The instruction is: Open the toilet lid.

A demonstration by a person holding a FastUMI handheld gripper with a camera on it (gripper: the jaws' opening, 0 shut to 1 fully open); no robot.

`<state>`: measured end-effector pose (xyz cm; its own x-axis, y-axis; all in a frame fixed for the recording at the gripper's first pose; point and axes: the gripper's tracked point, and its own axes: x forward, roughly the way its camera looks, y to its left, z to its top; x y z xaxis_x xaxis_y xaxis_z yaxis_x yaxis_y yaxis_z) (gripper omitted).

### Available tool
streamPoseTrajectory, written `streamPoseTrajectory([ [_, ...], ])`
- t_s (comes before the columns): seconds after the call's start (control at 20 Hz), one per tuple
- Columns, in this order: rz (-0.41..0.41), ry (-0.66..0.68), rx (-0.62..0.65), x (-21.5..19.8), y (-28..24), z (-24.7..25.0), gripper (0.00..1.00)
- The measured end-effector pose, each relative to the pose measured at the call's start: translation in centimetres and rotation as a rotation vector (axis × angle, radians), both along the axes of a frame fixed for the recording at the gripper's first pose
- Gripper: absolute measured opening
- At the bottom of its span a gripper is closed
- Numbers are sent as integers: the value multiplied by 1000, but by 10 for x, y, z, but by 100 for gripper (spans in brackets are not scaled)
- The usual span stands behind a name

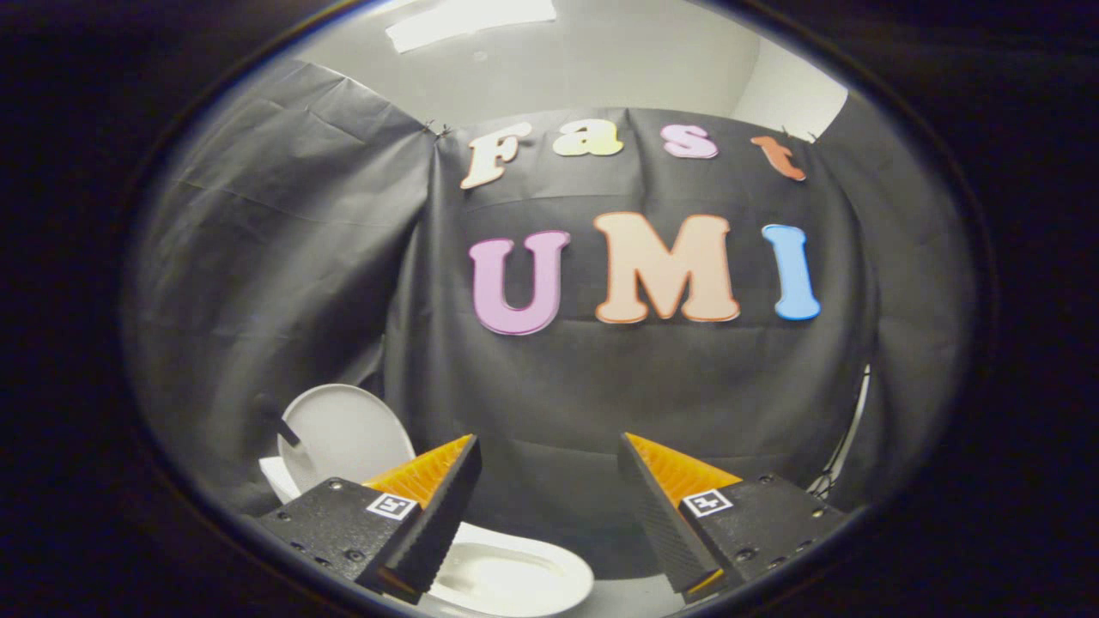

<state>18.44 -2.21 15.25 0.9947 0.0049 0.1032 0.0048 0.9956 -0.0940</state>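
Note:
A white toilet sits low in the gripper view, partly behind my left finger. Its lid [343, 433] stands upright, leaning back toward the black cloth wall beyond the left finger. The seat and bowl rim [515, 575] lie below and between the fingers, with the bowl opening showing. My gripper [549, 451] is open, held above the toilet, with nothing between its fingers. It touches neither the lid nor the seat.
Black cloth walls [601, 386] close the booth ahead and to the left. A thin cable [850, 438] hangs down at the right beside the cloth. A ceiling light [468, 19] shines overhead.

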Motion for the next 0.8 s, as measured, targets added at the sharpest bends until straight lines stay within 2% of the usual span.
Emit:
streamPoseTrajectory([
  [0.15, 6, -20, -56, -20, -53, -6, 96],
  [0.35, 118, -90, -130, -50, -88, -25, 97],
  [0.55, 188, 38, -96, -70, -114, -85, 97],
  [0.8, 154, 210, 25, -83, -159, -148, 97],
])
